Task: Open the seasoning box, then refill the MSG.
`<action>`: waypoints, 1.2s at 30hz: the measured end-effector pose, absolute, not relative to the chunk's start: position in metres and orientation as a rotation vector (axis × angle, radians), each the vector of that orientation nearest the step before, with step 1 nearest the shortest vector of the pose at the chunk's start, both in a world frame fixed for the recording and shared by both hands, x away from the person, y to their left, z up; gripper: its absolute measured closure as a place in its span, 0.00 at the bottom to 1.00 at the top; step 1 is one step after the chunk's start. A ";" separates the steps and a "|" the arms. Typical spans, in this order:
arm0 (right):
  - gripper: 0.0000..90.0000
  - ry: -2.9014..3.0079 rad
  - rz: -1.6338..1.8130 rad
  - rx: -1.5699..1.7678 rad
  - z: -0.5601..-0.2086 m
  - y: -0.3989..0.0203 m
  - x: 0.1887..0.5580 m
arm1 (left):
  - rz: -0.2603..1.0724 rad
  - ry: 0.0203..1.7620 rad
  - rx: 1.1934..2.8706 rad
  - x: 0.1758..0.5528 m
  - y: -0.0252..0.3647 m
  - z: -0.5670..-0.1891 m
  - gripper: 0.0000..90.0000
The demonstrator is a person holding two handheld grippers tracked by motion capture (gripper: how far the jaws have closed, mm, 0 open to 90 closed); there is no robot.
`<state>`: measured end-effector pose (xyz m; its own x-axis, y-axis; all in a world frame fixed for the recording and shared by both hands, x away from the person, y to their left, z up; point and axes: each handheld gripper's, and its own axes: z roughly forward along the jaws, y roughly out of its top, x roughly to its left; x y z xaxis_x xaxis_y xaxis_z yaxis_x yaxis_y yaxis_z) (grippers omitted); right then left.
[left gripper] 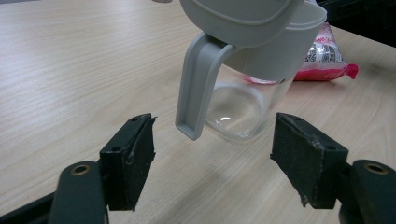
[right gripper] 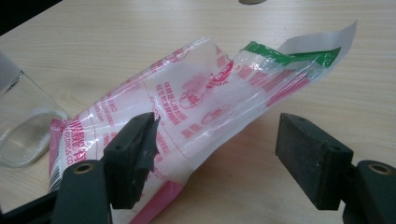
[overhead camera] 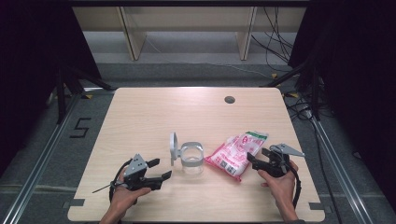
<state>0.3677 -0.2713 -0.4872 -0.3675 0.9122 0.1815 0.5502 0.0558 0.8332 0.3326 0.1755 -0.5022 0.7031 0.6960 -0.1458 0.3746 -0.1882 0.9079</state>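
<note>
- A clear jar (overhead camera: 192, 158) with a grey plastic collar lies on its side near the middle of the pale wood-grain table (overhead camera: 154, 116), its hinged grey lid (overhead camera: 173, 148) swung open and standing on edge at its left.
- Just to the right of the jar lies a crinkled pink-and-white plastic bag (overhead camera: 236, 155) with red print and a green-and-white strip at its far end; from above the two look to be touching or nearly so, though I cannot tell which.
- The left gripper (overhead camera: 161, 169) sits low on the table to the left of the jar, held in the person's left hand (overhead camera: 123, 193). Its black jaws stand apart with nothing between them.
- The left gripper view brings out the jar's flat grey strap handle (left gripper: 198, 84), its rounded transparent base with a glint in it, and the matte, slightly scuffed rubber pads (left gripper: 130, 158) on either side of it, apart from the jar.
- The right gripper (overhead camera: 260, 156) is at the bag's right edge, held by the right hand (overhead camera: 280, 182). Its jaws are spread wide.
- The right gripper view shows the bag's glossy, wrinkled film curling up off the table; the left pad (right gripper: 135, 154) sits against or just in front of the film, while the other pad stands clear over bare wood. The bag is not pinched.
- A small dark round grommet (overhead camera: 229, 99) is set in the table's far side.
</note>
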 end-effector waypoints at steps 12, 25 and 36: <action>0.31 1.940 1.250 1.552 -0.490 -0.268 0.374 | 0.356 0.835 1.807 0.332 0.174 -0.503 0.32; 0.24 1.948 1.257 1.588 -0.497 -0.261 0.384 | 0.361 0.825 1.822 0.330 0.172 -0.503 0.32; 0.31 1.982 1.246 1.550 -0.506 -0.255 0.401 | 0.361 0.827 1.821 0.330 0.172 -0.503 0.32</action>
